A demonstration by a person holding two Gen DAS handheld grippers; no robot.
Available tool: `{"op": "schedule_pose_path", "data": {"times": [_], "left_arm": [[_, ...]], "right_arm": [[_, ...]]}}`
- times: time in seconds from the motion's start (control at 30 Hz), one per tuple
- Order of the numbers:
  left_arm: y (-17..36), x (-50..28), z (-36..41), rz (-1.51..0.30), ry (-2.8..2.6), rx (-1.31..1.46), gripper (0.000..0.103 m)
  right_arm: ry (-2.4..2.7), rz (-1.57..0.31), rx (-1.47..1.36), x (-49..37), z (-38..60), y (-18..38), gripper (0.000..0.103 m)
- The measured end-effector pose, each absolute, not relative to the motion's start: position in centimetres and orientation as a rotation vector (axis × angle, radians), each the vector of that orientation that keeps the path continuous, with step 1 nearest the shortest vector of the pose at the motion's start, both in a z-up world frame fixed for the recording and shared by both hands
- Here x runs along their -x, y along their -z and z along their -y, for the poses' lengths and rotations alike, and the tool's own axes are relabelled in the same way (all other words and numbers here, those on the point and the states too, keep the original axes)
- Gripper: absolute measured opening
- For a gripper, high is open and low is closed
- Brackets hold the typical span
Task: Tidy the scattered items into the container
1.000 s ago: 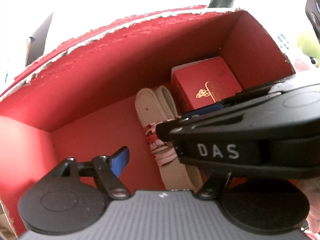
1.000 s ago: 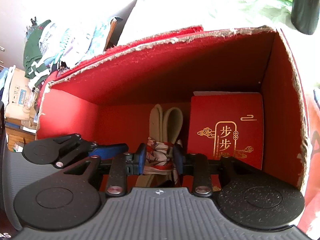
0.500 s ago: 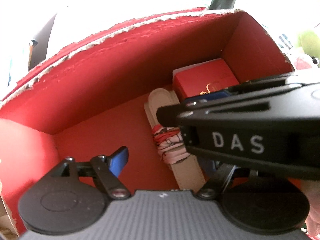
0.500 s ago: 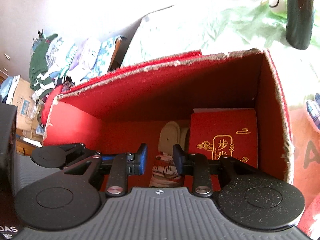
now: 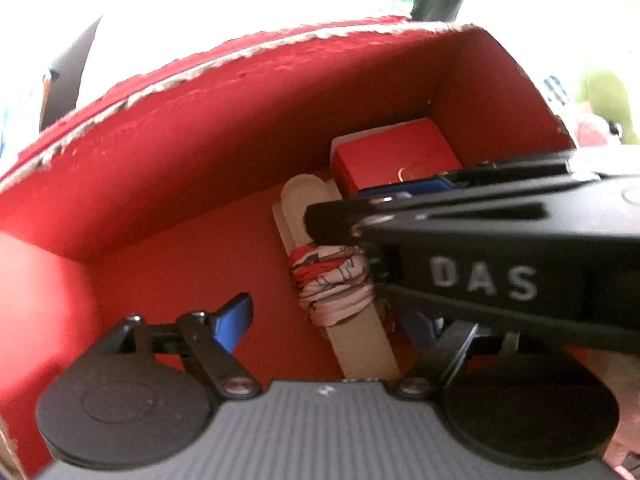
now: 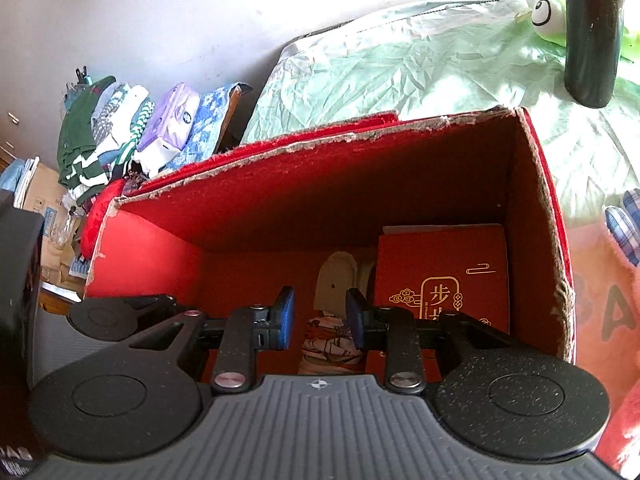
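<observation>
A red cardboard box (image 5: 192,136) (image 6: 320,184) stands open. On its floor lies a beige strap bundle wrapped with a patterned scarf (image 5: 332,280) (image 6: 332,340), next to a small red gift box with gold print (image 5: 396,160) (image 6: 444,276). My right gripper (image 6: 320,316) is open above the bundle, apart from it; its black body marked DAS (image 5: 480,248) crosses the left wrist view. My left gripper (image 5: 324,316) is open over the box floor, holding nothing; its right finger is partly hidden behind the right gripper.
A pale green crumpled sheet (image 6: 400,72) lies behind the box with a green frog plush (image 6: 548,12) and a dark post (image 6: 592,32). Folded clothes and packets (image 6: 120,132) are stacked at the left. A pink cloth (image 6: 600,304) lies at the right.
My right gripper has opened, let go of the wrapped strap bundle and drawn back upward out of the box. The bundle now rests on the box floor. My left gripper stays open.
</observation>
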State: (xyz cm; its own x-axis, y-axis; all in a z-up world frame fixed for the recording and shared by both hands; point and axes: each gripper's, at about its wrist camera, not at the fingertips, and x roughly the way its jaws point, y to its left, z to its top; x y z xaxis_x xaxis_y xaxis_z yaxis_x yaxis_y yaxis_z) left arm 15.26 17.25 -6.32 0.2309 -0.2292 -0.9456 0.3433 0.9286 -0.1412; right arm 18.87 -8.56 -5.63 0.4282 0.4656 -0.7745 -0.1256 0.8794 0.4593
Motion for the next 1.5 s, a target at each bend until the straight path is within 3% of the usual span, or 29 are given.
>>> {"op": "schedule_pose_path", "data": {"times": [0.53,0.63,0.87,1.13,1.5], "left_arm": [[2.1,-14.5,-18.2,-1.260,0.387,-0.019,0.085],[0.3,-14.6,-13.9,-1.249,0.384,-0.015,0.085],[2.2,-15.4,-12.5,-1.224,0.397,0.015,0.083],[-2.1,-10.2,-14.6,-0.872,0.300,-0.013,0.093],[-3.0,-2.2,-10.9,-0.633,0.238,-0.009,0.099]], "right_arm": [[-0.381,-1.039,-0.366,-18.6,8.7,5.5,0.032],[-0.376,-1.030,-0.367,-18.5,8.7,5.4,0.031],[-0.273,-0.974,-0.314,-17.7,8.5,4.7,0.024],[-0.165,-0.793,-0.303,-12.8,9.7,2.7,0.025],[-0.162,-0.489,-0.283,-5.4,10.8,-2.2,0.031]]}}
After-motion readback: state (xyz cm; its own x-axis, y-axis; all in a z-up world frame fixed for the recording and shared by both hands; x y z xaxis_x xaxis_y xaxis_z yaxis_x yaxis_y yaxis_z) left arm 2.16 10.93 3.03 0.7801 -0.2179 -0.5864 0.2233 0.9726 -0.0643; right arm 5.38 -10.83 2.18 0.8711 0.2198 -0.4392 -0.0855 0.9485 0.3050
